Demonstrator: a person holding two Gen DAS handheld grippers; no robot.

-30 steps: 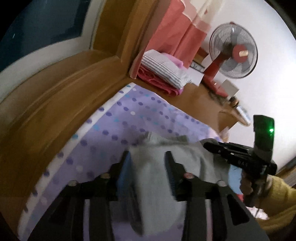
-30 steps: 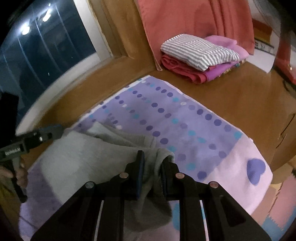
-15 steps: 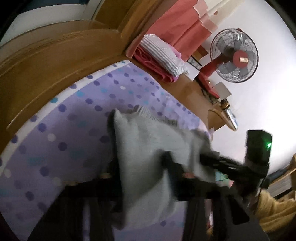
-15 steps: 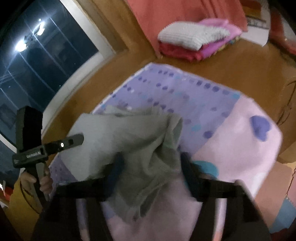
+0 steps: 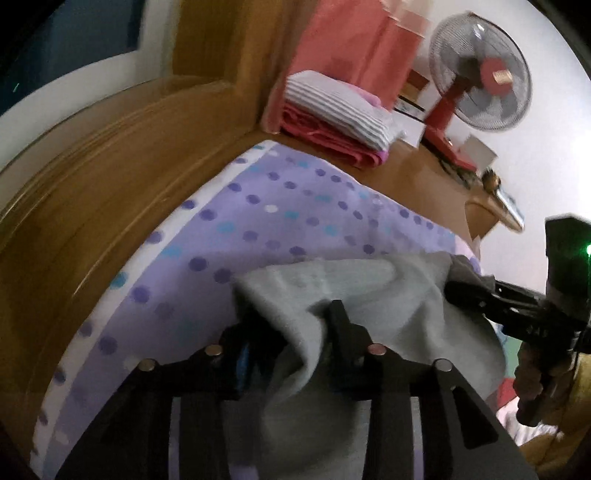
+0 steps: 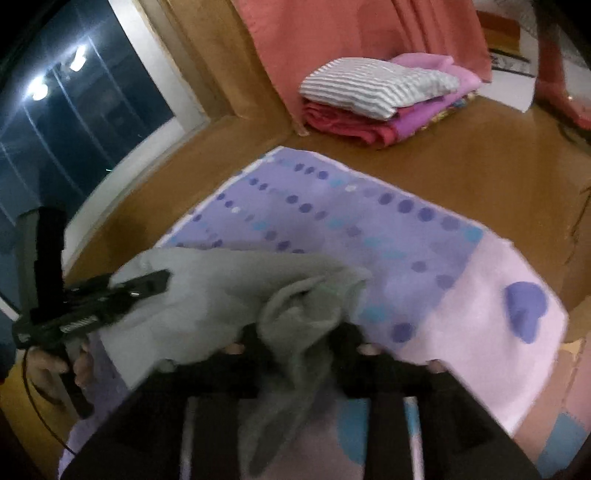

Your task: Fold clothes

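A grey garment hangs stretched between both grippers above a purple dotted sheet. In the left wrist view my left gripper is shut on one bunched edge of the cloth, which droops down between the fingers. In the right wrist view my right gripper is shut on the other bunched edge of the grey garment, with folds hanging over the jaws. Each view shows the other gripper from the side: right gripper, left gripper, each held by a hand.
A stack of folded clothes, striped on top of pink and red, lies on the wooden platform beyond the purple dotted sheet. A red fan stands at the right. A red curtain hangs behind; a dark window is left.
Both grippers lifted the grey garment up off the sheet and swung it, then came back lower. The cloth is now more spread between them, still held in both.
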